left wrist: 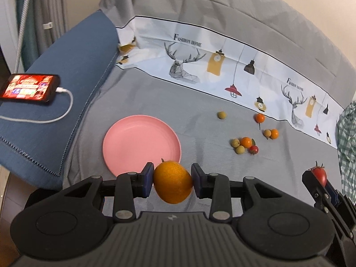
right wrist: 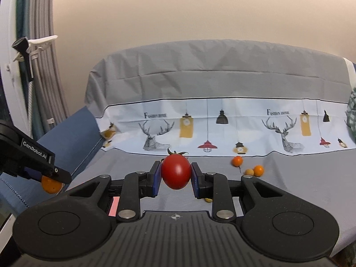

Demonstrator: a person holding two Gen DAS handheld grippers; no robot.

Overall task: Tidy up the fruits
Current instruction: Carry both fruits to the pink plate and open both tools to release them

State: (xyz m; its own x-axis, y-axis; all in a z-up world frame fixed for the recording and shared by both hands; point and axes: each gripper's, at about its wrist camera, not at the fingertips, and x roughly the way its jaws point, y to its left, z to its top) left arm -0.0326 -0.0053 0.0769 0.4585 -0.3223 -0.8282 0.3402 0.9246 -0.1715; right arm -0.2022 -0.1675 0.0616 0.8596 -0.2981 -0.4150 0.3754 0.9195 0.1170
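My left gripper (left wrist: 172, 179) is shut on an orange (left wrist: 172, 181), held above the near edge of the empty pink plate (left wrist: 138, 140). My right gripper (right wrist: 175, 174) is shut on a red tomato (right wrist: 176, 171) with a green stem, held above the grey cloth. The tomato also shows at the right of the left wrist view (left wrist: 319, 173). The orange shows at the left of the right wrist view (right wrist: 51, 185). Several small oranges and yellowish fruits (left wrist: 243, 143) and a small tomato (left wrist: 253, 149) lie on the cloth to the right of the plate.
A blue cushion (left wrist: 66, 84) to the left carries a lit phone (left wrist: 29, 87) on a white charging cable. A printed white cloth band (left wrist: 222, 66) runs along the back. A green checked fabric (left wrist: 348, 146) lies at the far right. Curtains hang at the left.
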